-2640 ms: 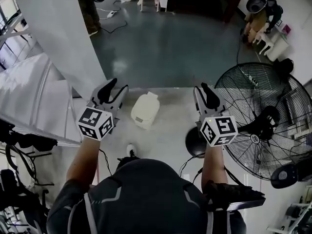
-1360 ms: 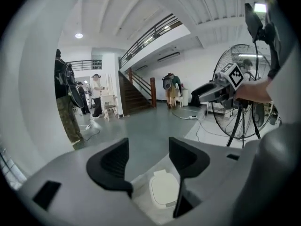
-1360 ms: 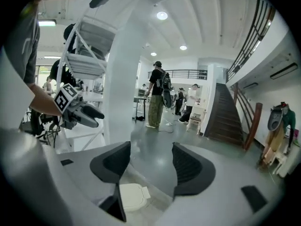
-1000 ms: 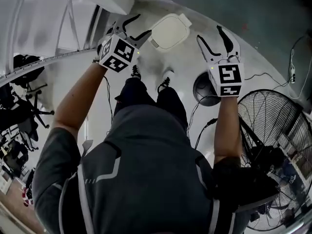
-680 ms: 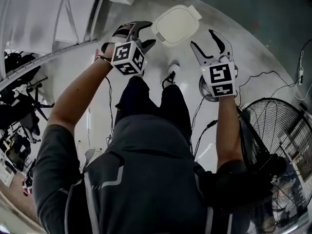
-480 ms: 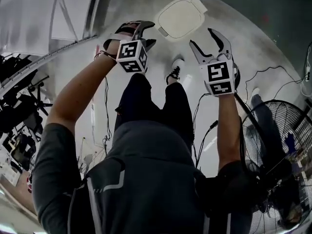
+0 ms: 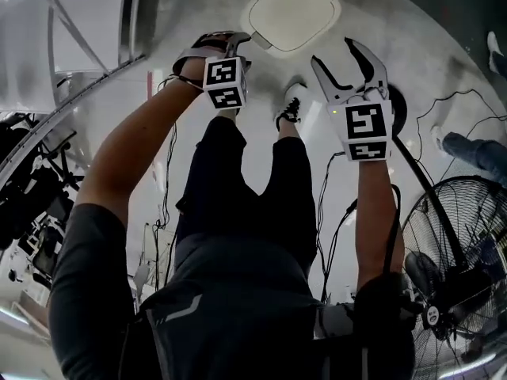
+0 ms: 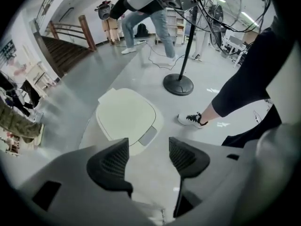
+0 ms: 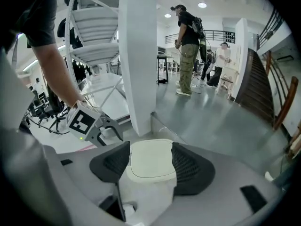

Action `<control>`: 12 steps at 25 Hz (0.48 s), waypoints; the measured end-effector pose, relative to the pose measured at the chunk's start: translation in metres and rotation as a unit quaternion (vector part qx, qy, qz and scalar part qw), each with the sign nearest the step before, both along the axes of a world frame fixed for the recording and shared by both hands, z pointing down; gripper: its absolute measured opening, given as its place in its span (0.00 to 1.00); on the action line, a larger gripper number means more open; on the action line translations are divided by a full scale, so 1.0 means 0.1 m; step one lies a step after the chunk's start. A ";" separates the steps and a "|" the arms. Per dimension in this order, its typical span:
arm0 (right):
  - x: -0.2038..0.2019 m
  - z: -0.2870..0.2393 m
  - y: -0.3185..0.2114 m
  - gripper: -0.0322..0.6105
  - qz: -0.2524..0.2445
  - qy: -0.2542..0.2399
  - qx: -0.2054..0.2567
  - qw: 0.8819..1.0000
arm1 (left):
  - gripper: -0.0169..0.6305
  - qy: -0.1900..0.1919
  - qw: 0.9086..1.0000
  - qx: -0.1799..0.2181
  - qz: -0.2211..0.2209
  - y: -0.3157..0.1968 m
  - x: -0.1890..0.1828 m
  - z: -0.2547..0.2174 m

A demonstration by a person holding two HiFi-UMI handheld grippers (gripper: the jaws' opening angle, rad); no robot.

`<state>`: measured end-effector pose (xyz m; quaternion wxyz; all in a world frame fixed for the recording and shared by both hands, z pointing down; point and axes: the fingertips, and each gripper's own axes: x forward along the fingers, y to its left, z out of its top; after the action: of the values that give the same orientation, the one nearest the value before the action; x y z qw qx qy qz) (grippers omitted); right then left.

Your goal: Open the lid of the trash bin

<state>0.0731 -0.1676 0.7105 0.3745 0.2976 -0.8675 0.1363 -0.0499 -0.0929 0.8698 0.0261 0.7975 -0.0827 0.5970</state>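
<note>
One cream trash bin (image 7: pixel 293 10) stands on the pale floor (image 7: pixel 158 22), near that floor's edge with the darker grey floor and close to the foot of the single white pillar (image 9: pixel 136 55). Its lid (image 8: pixel 126 118) lies flat and shut, with a grey latch tab (image 8: pixel 148 136) at the lid's near edge.

Both grippers hang over the floor on the person's side of the bin, neither touching it. The left gripper (image 7: pixel 236 47) is just beside the bin's near-left corner, its two jaws parted with only bare floor between them. The right gripper (image 7: pixel 337 58) is off the bin's near-right corner, claw spread wide and empty (in the right gripper view the bin shows through the gap, beyond the pads).

One standing fan (image 7: pixel 459 275) is behind the person's right arm. Two people (image 9: pixel 188 46) stand far off.
</note>
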 end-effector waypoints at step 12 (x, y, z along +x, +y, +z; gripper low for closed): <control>-0.60 1.30 0.56 0.50 -0.061 0.015 -0.070 0.996 | 0.43 -0.052 0.991 0.006 0.122 0.13 -0.05 0.95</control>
<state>0.0132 -0.1118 0.8401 0.4152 0.2194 -0.8666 0.1686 -0.0551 -0.0798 0.9648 -0.0562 0.7696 0.0109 0.6359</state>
